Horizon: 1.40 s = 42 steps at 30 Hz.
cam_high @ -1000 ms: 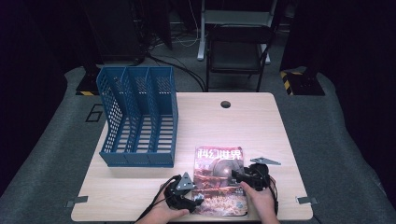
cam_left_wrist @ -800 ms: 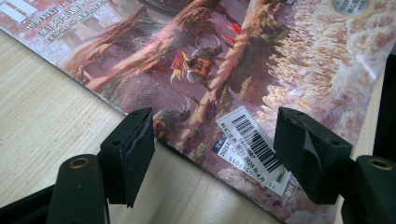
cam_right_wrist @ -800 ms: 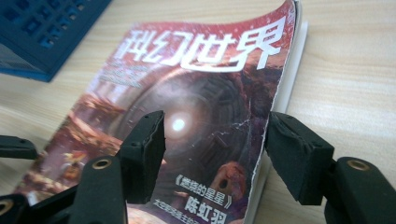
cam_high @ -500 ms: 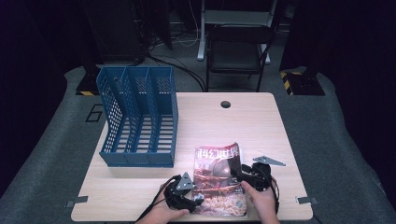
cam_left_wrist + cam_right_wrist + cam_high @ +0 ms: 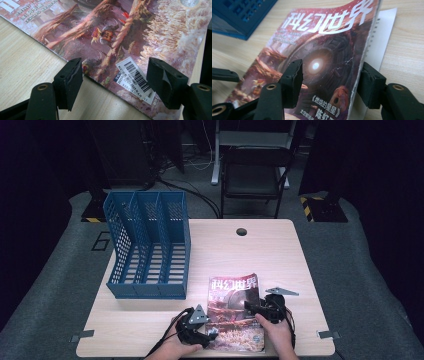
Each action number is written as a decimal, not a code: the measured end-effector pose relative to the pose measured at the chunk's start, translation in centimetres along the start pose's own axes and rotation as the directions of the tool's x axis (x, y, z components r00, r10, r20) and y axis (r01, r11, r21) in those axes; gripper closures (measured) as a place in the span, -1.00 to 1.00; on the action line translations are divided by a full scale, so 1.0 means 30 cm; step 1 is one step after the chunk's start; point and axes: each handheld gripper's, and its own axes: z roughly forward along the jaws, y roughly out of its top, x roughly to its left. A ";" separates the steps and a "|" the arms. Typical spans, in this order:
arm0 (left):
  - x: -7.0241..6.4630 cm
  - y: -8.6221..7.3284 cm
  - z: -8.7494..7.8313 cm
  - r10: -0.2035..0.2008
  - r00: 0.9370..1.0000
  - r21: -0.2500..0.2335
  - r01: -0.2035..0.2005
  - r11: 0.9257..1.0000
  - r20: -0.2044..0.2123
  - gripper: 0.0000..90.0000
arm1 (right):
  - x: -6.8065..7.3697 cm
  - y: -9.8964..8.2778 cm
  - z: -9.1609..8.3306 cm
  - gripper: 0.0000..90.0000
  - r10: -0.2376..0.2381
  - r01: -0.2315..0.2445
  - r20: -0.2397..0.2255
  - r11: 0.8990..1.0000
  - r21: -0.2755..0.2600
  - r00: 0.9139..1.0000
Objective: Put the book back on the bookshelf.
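A magazine (image 5: 234, 312) with a red cover and white title lies at the table's front edge. My left gripper (image 5: 211, 336) hovers at the magazine's (image 5: 120, 37) near left corner. Its jaws (image 5: 116, 80) stand open, with the barcode label (image 5: 136, 78) between them and not pressed. My right gripper (image 5: 251, 308) sits at the magazine's (image 5: 322, 62) right edge. Its jaws (image 5: 332, 80) have just been closing. One pad (image 5: 293, 80) is over the cover and the other pad (image 5: 372, 85) is beside the raised cover edge, on a white page (image 5: 378, 45). I see no firm pinch.
A blue three-slot file rack (image 5: 150, 245) stands on the left half of the wooden table (image 5: 250, 255), its corner also in the right gripper view (image 5: 237, 15). A cable hole (image 5: 241, 231) sits near the far edge. A dark chair (image 5: 255, 170) stands beyond the table.
The right gripper has shifted slightly at the magazine's right edge. The left gripper, the magazine and the rack stay where they were.
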 end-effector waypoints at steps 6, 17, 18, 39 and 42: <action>0.001 0.001 -0.001 0.005 1.000 0.005 -0.005 1.000 -0.001 -0.35 | 0.001 -0.006 0.011 0.00 -0.005 0.005 -0.012 1.000 0.015 1.000; 0.004 -0.002 -0.002 0.009 1.000 0.004 -0.009 1.000 0.005 -0.35 | 0.024 -0.012 0.016 0.28 -0.045 0.049 -0.068 0.997 0.057 0.997; 0.005 -0.001 -0.003 0.011 1.000 0.007 -0.011 1.000 0.005 -0.35 | 0.017 -0.009 0.015 0.34 -0.039 0.043 -0.079 0.997 0.060 0.996; 0.006 0.000 -0.003 0.002 1.000 0.007 -0.002 1.000 0.007 -0.34 | -0.005 0.011 0.000 0.83 -0.018 0.031 -0.152 0.996 0.082 0.988; 0.007 -0.003 -0.003 0.002 1.000 -0.001 -0.002 1.000 0.005 -0.33 | -0.001 0.017 -0.005 0.85 -0.038 0.052 -0.161 0.996 0.079 0.986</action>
